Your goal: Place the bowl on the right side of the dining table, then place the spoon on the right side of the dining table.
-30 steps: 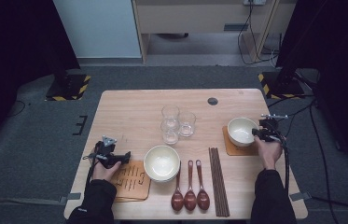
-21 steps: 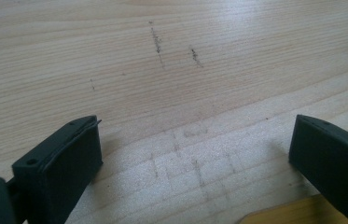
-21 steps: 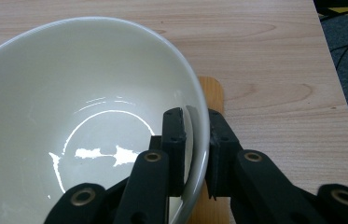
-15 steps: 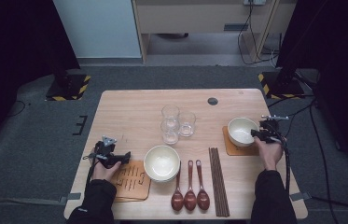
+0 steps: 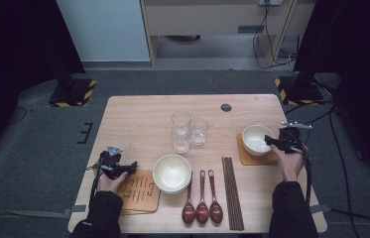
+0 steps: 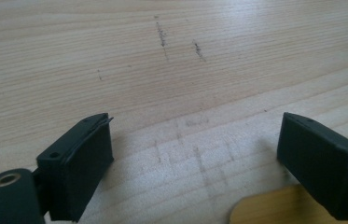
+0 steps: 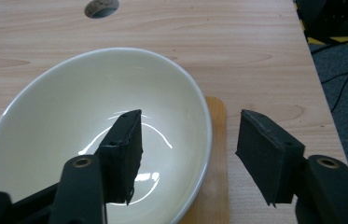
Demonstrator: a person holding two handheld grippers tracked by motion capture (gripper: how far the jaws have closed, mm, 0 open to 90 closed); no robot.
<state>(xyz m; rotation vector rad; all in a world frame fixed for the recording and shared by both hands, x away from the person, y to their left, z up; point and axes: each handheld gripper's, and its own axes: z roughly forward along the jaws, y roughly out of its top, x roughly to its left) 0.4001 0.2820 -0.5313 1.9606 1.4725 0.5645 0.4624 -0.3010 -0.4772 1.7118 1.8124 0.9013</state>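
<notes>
Grey carpet surrounds a pale wooden table (image 5: 138, 119) in a dim room. At its right side, a cream bowl (image 5: 256, 139) sits on a wooden coaster (image 5: 244, 156). The right gripper (image 7: 188, 140) has just been opening, jaws straddling the bowl's rim without pressing. The left gripper (image 6: 195, 154) hovers over bare wood, jaws apart, just narrowing.

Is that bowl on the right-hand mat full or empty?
Empty. The bowl stands upright on its mat, and its glossy white inside is bare, with only light reflections in it.
</notes>
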